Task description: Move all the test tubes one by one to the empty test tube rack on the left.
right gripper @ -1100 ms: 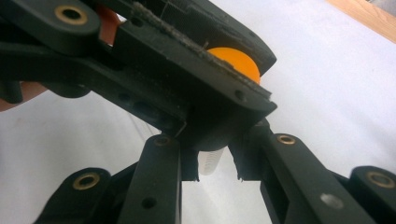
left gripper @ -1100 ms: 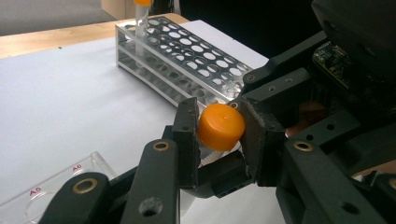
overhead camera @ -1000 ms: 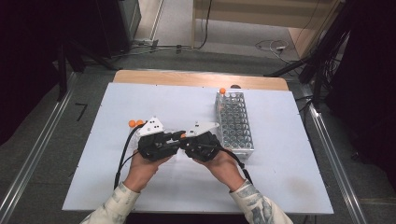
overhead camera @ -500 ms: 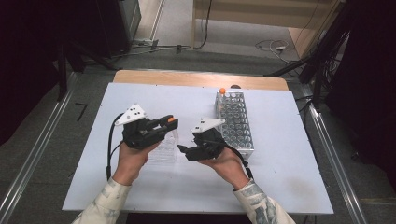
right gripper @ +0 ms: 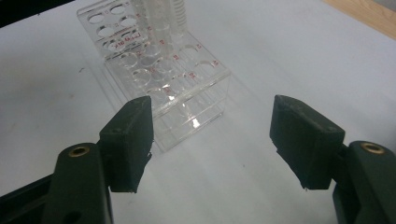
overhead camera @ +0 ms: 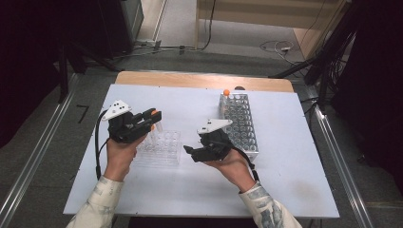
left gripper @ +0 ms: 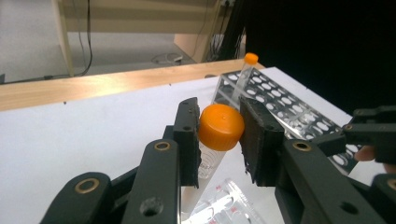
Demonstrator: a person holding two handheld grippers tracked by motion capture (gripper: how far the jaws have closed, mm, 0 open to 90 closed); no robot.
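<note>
While the left claw squeezes a tube just under its orange cap, the tube hangs above the clear rack on the bench. The right claw is wide and holds nothing. If the tube comes down tilted, it could miss its hole, bump the rack, or slip out.

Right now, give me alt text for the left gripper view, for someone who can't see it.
Two black jaws of the left gripper clamp an orange-capped clear tube above a clear rack. Behind, on the white table, a metal rack holds another orange-capped tube.
</note>
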